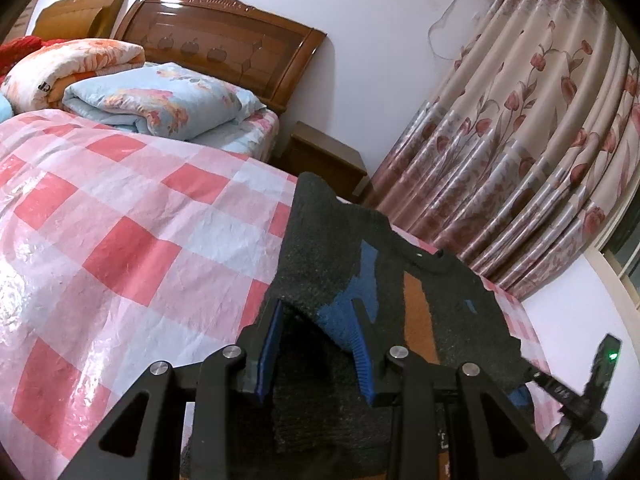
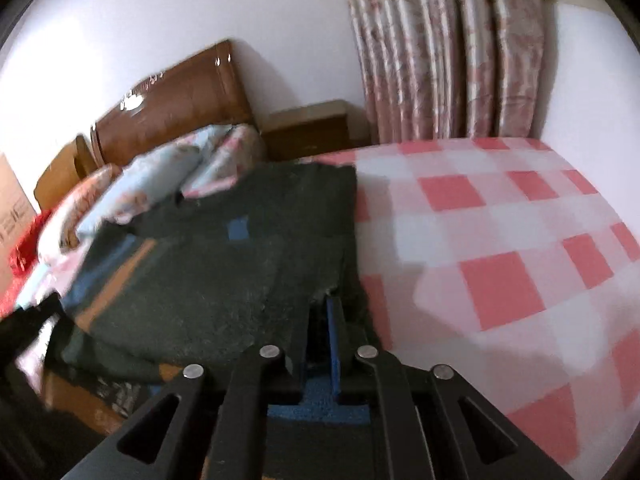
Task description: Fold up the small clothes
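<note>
A small dark knit sweater (image 1: 320, 248) with blue and orange patches is held up over the pink checked bed cover (image 1: 120, 240). In the left wrist view my left gripper (image 1: 316, 308) has its blue pads apart, with the sweater's edge draped over and between them; the jaws look only partly closed. In the right wrist view my right gripper (image 2: 324, 308) is shut on the sweater's (image 2: 208, 272) right edge, the cloth stretching away to the left. The right gripper also shows at the lower right of the left wrist view (image 1: 576, 396).
Folded quilts (image 1: 160, 100) lie at the wooden headboard (image 1: 224, 36). A brown nightstand (image 1: 324, 156) stands beside the bed, before a floral curtain (image 1: 520, 140). The checked cover (image 2: 500, 260) spreads to the right of the sweater.
</note>
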Available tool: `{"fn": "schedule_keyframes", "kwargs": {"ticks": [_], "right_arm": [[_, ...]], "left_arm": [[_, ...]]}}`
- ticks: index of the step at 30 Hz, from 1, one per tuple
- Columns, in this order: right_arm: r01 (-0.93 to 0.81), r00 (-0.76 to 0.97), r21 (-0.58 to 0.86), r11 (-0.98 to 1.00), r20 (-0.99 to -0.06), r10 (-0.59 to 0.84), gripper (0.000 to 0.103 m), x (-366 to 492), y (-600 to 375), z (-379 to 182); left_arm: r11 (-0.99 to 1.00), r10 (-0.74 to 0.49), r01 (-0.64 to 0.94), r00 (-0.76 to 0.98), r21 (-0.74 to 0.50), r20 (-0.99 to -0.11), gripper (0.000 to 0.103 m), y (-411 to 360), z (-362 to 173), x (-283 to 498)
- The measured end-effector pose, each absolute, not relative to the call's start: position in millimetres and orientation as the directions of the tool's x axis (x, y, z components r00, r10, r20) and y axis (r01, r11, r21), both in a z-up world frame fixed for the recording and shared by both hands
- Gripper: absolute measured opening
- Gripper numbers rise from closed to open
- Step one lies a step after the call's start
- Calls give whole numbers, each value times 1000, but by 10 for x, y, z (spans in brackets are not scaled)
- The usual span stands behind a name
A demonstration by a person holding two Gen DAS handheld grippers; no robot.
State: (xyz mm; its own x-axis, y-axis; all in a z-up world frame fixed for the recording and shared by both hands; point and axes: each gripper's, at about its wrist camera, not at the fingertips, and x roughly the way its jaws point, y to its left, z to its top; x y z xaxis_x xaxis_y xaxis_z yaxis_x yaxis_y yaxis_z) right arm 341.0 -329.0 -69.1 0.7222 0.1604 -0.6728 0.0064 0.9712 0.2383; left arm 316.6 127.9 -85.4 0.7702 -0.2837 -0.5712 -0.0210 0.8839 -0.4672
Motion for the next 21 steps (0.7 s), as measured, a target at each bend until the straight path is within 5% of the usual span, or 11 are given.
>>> {"fn": "schedule_keyframes", "kwargs": {"ticks": [1, 2, 6, 15, 21], "right_arm": [[28, 732, 230, 973, -668, 137, 83, 3391, -3299, -619], [36, 750, 224, 974, -651, 122, 103, 3353, -3305, -548], [-30, 815, 182, 983, -564, 129, 103, 3253, -3117, -294], [-193, 721, 49, 980, -671, 176, 103, 3558, -2398, -551], [-83, 765, 246, 966, -605, 220, 103, 3257, -3058, -479]], "left_arm": [[884, -284, -21, 770, -468, -571, 33, 1280, -853, 3167], [884, -284, -21, 769, -467, -573, 33, 1276, -855, 3172], [886, -282, -22, 768, -464, -575, 33, 1277, -855, 3159], [886, -279, -30, 764, -463, -582, 33, 1274, -846, 3143], [885, -279, -31, 763, -464, -583, 34, 1279, -849, 3138]]}}
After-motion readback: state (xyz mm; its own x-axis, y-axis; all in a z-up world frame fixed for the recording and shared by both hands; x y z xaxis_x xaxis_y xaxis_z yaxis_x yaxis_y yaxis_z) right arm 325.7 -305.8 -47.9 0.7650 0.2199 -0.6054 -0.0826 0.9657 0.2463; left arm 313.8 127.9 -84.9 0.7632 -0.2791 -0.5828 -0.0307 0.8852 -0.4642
